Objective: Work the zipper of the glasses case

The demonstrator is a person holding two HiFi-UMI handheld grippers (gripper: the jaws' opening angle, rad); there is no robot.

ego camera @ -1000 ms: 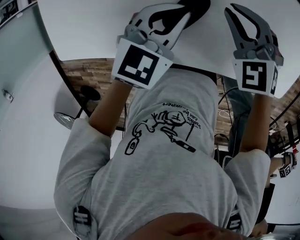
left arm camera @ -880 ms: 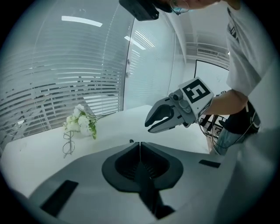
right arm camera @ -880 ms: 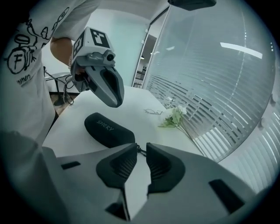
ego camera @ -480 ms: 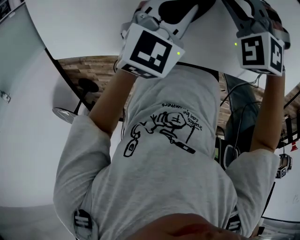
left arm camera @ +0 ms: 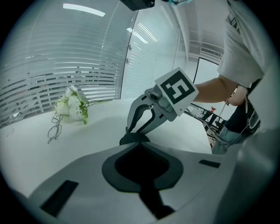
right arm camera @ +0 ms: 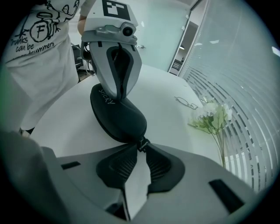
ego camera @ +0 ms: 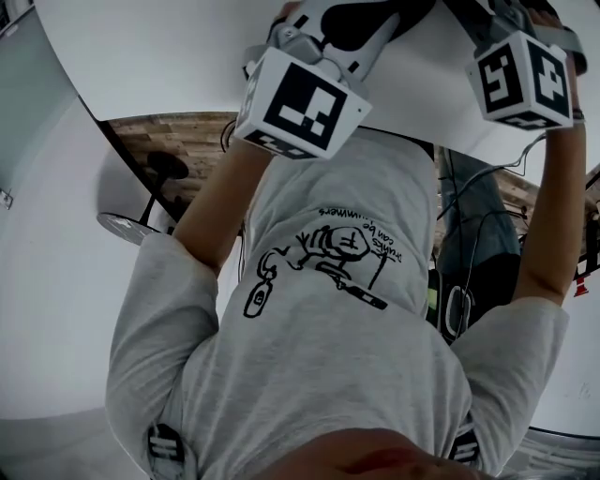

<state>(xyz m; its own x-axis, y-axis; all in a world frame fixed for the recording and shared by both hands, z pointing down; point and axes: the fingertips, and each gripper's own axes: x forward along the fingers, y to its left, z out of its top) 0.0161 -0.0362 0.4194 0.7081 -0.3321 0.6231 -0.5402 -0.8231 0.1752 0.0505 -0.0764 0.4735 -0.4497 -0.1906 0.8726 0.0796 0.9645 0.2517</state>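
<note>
Head view: your left gripper sits at 12 o'clock, your right gripper at 1. Left gripper view: its jaws clamp the glasses case on the table. Right gripper view: jaws pinched tight on the zipper pull at 6 o'clock.

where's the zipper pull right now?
In the right gripper view, the zipper pull sits at the near end of the black glasses case, pinched at the tips of the right gripper; the left gripper clamps the case's far end.
</note>
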